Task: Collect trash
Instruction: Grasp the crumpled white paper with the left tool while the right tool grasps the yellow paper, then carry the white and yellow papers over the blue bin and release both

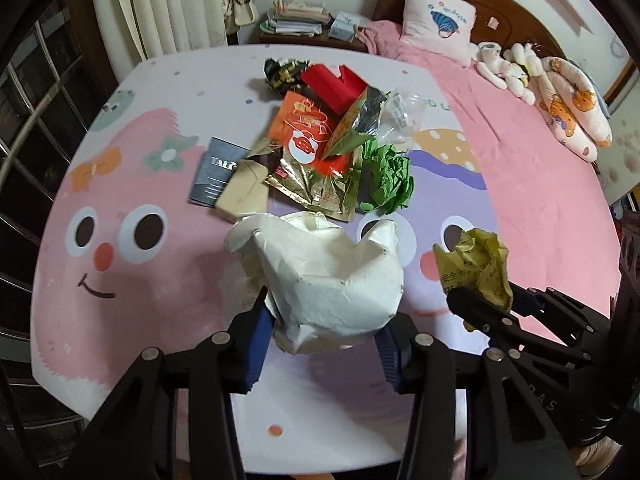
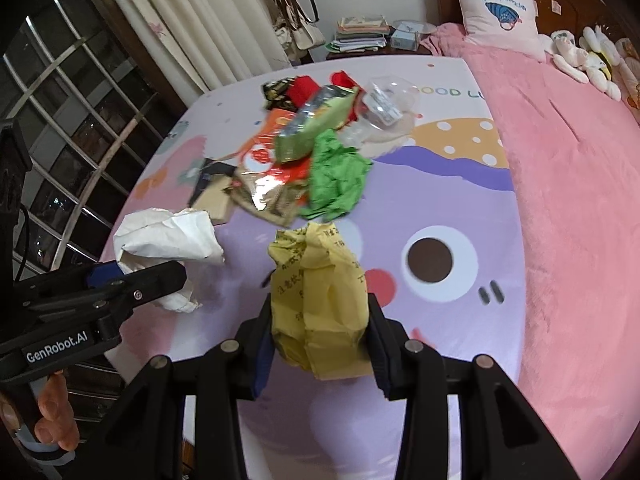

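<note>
A crumpled white paper (image 1: pixel 328 272) is lifted off the table, and my left gripper (image 1: pixel 325 322) is shut on its lower end. From the right wrist view the same white paper (image 2: pixel 168 236) shows at the left, in the left gripper (image 2: pixel 176 282). My right gripper (image 2: pixel 320 322) is shut on a crumpled yellow paper with printed characters (image 2: pixel 320 292), also held above the table. In the left wrist view the yellow paper (image 1: pixel 476 264) and right gripper (image 1: pixel 474 304) appear at the right. More trash lies behind: green crumpled paper (image 1: pixel 390 178), an orange and gold foil bag (image 1: pixel 310 148), a red box (image 1: pixel 334 84).
The table (image 1: pixel 132 280) has a pink and purple cartoon cover. A grey card (image 1: pixel 216 170), a brown carton (image 1: pixel 244 190) and a clear plastic cup (image 1: pixel 404 114) lie in the pile. A bed with a pink blanket (image 2: pixel 572 200) borders the right side; a window (image 2: pixel 60 128) is left.
</note>
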A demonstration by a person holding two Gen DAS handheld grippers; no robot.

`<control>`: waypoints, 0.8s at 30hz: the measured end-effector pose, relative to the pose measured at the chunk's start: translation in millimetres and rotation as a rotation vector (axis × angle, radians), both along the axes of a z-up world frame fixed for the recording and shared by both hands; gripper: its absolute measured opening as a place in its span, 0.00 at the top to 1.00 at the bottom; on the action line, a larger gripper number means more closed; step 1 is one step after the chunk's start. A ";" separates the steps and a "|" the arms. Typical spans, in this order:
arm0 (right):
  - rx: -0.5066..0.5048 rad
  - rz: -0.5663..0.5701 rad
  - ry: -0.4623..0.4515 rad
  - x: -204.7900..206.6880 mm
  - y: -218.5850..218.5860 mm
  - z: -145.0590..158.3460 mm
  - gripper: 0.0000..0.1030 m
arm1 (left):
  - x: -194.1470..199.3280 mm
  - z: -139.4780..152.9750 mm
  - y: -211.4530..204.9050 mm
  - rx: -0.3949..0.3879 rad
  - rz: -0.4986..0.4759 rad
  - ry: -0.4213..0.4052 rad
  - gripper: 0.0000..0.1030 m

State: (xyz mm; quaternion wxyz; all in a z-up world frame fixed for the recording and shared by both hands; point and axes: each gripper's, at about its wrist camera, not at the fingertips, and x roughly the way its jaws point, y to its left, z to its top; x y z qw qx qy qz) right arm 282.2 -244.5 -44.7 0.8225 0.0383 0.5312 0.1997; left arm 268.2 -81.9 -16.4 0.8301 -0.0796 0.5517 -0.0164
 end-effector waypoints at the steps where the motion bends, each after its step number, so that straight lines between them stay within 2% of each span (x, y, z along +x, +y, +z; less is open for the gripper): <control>1: 0.004 -0.004 -0.007 -7.8 4.5 4.5 0.61 | -5.3 3.8 2.6 0.002 -0.005 -0.008 0.56; 12: 0.023 -0.092 -0.077 -96.3 49.7 38.2 0.61 | -89.0 39.2 50.0 0.014 -0.113 -0.081 0.56; 19: 0.025 -0.189 -0.087 -169.9 83.6 42.3 0.61 | -151.0 43.7 85.8 0.016 -0.210 -0.100 0.56; 24: 0.016 -0.236 -0.069 -219.4 108.1 34.4 0.61 | -188.8 34.4 108.4 0.007 -0.253 -0.084 0.56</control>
